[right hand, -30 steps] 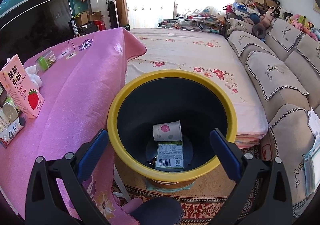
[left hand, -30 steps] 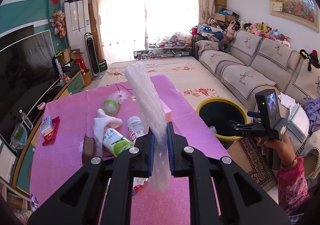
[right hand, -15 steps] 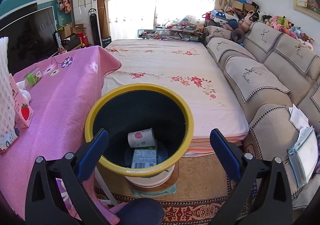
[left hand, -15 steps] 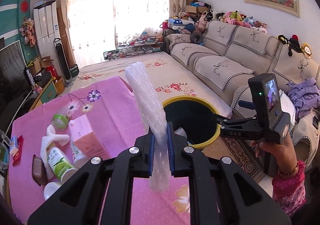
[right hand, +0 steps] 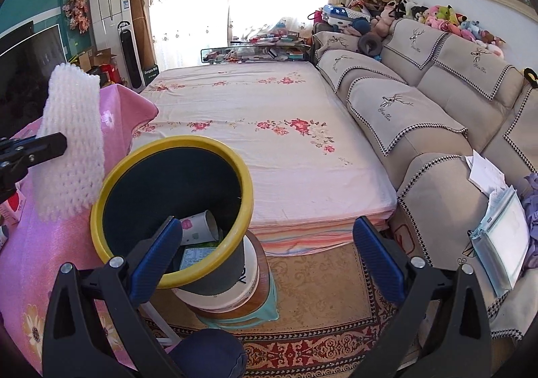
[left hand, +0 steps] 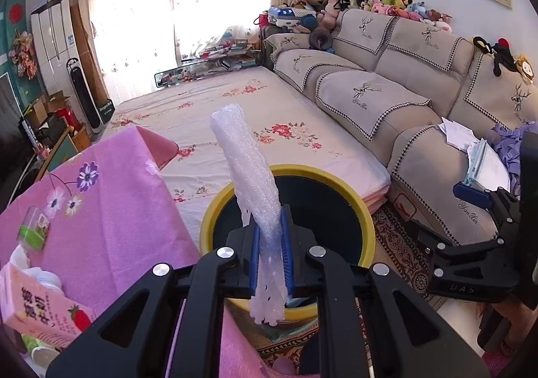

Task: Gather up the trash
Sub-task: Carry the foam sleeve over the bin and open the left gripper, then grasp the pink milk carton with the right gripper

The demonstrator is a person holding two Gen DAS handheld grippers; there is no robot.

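Note:
My left gripper point(left hand: 271, 243) is shut on a white foam net sleeve point(left hand: 250, 173), which sticks up past the blue pads and hangs just in front of the yellow-rimmed dark bin point(left hand: 364, 210). In the right wrist view the same foam sleeve point(right hand: 72, 142) shows at the left, held beside the bin point(right hand: 245, 176). The bin holds a paper cup point(right hand: 198, 226) and a flat carton point(right hand: 195, 255). My right gripper point(right hand: 265, 253) is open and empty, off to the bin's right above the rug.
A table under a pink flowered cloth point(left hand: 111, 210) carries a strawberry milk carton point(left hand: 40, 307) and a small green-labelled jar point(left hand: 33, 226). Beyond the bin lie a low bed with a floral sheet point(right hand: 262, 129) and a beige sofa point(right hand: 437, 116). A patterned rug point(right hand: 319, 317) covers the floor.
My left gripper has swung right from over the table to the bin, carrying the foam sleeve. The right gripper has drifted right, so the bin now sits at its left.

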